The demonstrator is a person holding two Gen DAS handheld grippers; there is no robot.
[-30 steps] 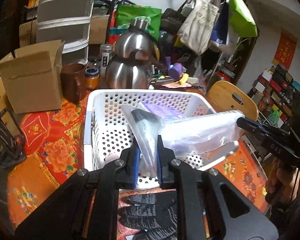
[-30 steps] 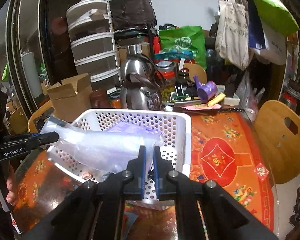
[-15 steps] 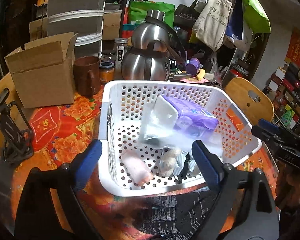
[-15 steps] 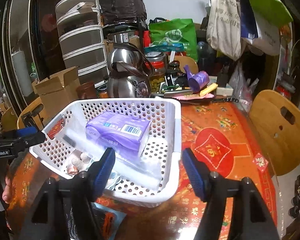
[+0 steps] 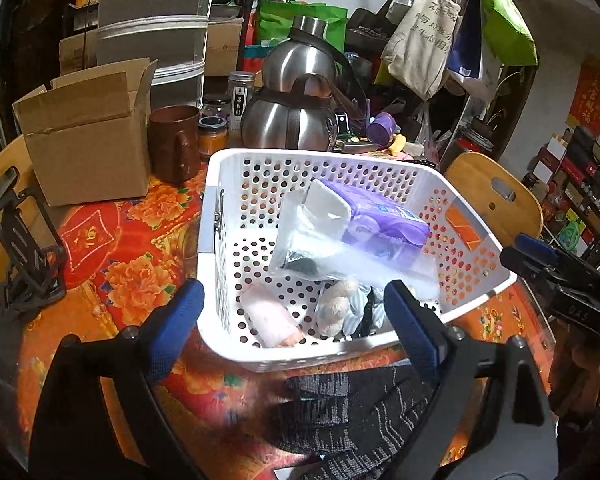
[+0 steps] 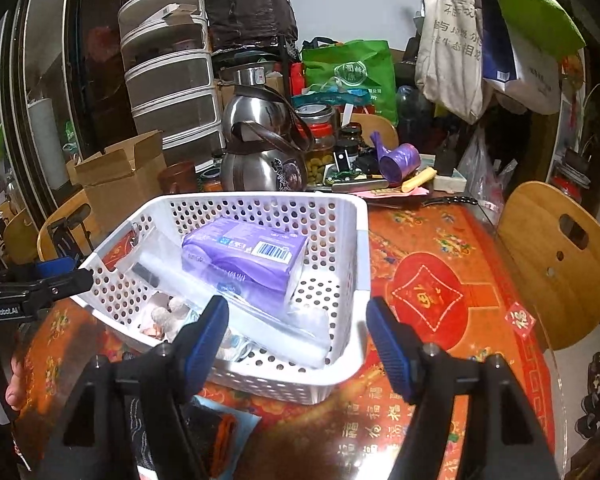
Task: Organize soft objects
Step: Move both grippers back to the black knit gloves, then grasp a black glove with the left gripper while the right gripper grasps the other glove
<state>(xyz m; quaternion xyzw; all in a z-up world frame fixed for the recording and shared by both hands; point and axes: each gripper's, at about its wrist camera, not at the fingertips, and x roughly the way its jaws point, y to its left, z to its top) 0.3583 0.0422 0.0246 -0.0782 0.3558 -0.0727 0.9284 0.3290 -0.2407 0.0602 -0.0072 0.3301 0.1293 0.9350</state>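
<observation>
A white perforated basket [image 5: 228, 240] [image 6: 352, 264] stands on the red patterned table. In it lie a purple tissue pack [image 5: 384, 220] [image 6: 244, 260], a clear plastic bag [image 5: 312, 240] [image 6: 172, 272], a pink roll [image 5: 268, 320] and small plush items [image 5: 336, 304]. My left gripper [image 5: 296, 320] is open and empty at the basket's near edge. My right gripper [image 6: 296, 332] is open and empty at the basket's other side. A dark knitted glove [image 5: 352, 412] lies on the table under the left gripper.
A cardboard box [image 5: 88, 132], a brown mug [image 5: 174, 142] and a steel kettle [image 5: 296, 112] stand behind the basket. A black phone stand [image 5: 24, 256] is at the left. A wooden chair [image 6: 556, 260] is to the right. A packaged item [image 6: 220, 428] lies below the right gripper.
Both grippers opened and let go of the clear plastic bag, which dropped into the basket beside the tissue pack. Both grippers drew back a little.
</observation>
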